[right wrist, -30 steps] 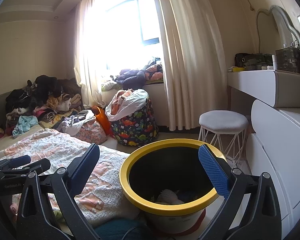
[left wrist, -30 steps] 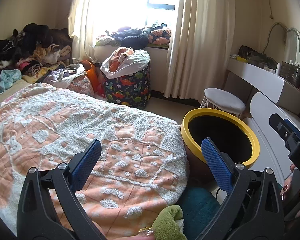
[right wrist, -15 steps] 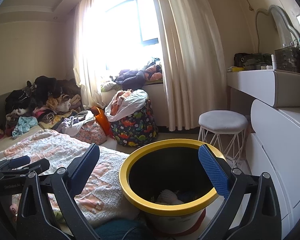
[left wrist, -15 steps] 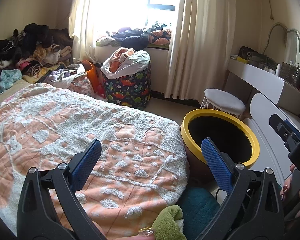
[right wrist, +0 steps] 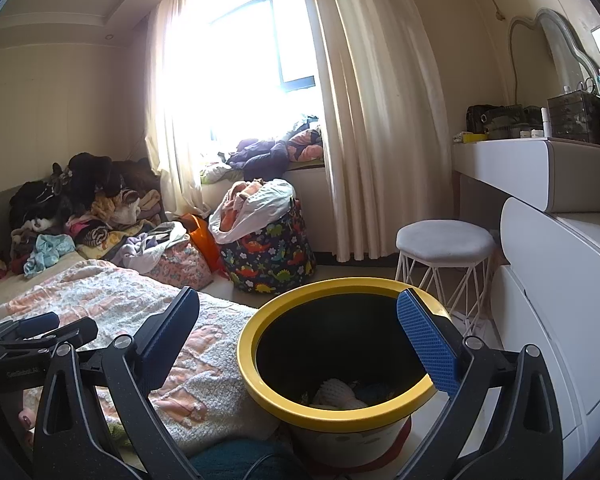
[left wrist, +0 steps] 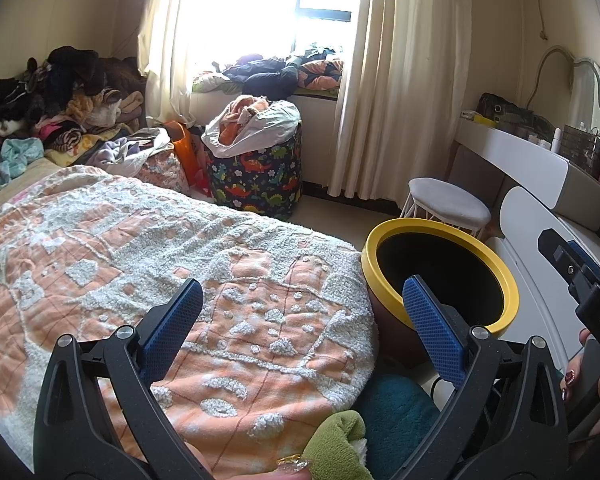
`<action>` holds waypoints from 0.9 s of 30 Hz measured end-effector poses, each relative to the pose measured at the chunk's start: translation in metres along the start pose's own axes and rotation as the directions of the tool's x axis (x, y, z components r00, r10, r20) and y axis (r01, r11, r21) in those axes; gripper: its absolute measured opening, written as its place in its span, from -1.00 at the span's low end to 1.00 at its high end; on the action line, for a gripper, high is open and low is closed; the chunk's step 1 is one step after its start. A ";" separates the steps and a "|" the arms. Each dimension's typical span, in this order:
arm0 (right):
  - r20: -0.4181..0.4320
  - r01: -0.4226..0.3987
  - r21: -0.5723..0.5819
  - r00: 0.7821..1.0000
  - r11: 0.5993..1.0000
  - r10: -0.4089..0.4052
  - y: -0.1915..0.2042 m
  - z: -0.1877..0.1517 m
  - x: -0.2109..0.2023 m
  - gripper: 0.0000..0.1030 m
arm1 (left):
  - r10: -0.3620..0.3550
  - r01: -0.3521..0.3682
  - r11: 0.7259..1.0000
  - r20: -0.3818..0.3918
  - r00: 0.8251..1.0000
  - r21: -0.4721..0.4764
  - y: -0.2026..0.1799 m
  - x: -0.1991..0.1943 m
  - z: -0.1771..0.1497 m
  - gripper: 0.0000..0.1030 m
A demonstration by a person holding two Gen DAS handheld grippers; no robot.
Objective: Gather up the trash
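**Both tongs empty beside the yellow-rimmed bin**

Left tongs (left wrist: pixel 300 312) stand spread wide with nothing between the blue pads, poised over the quilt (left wrist: pixel 148 248) just left of the bin (left wrist: pixel 504 280). Right tongs (right wrist: pixel 296 332) are equally agape and empty, held above the bin's near rim, so its dark inside fills the gap between the jaws.

Working left to right from the bin as anchor: far to its left, heaped clothes (right wrist: pixel 80 204) crowd the head of the bed; nearer, the quilt runs right up to the bin's wall. Behind the bin sits a dinosaur-print hamper (right wrist: pixel 272 248), then a white stool (right wrist: pixel 444 244), and hard to its right the white dresser (right wrist: pixel 556 264).

Trash already collected lies at the bottom of the bin: a pale crumpled lump (right wrist: pixel 336 392), possibly paper or foam netting; the shadow makes it hard to say. No loose litter shows on the quilt.

Risks, as I judge them: a tong catching the quilt's looped pile, or knocking the light bin's rim and tipping it against the dresser.
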State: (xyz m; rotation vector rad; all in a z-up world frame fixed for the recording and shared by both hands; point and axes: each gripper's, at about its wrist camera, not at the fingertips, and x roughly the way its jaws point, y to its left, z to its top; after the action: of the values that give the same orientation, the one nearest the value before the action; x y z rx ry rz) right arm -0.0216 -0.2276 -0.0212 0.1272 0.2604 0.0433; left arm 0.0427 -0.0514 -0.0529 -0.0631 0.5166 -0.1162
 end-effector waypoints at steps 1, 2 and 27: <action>-0.001 0.001 0.001 1.000 1.000 -0.001 0.000 0.000 0.000 0.87 | -0.001 0.001 1.000 0.000 1.000 0.000 0.000 0.000 0.000 0.79; 0.000 0.001 0.001 1.000 1.000 -0.001 0.000 0.000 0.000 0.87 | -0.002 0.002 1.000 0.000 1.000 0.000 0.000 0.000 0.000 0.79; -0.516 -0.772 -0.203 0.608 0.603 0.604 0.294 0.012 0.091 0.87 | 0.531 -0.601 0.678 -0.283 0.799 -0.423 0.238 -0.073 -0.053 0.79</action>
State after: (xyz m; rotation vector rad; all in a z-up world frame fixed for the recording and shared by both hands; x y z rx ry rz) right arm 0.0618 0.0678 0.0054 -0.2180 0.5990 0.9478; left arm -0.0235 0.1918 -0.0843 -0.3996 0.6756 0.6461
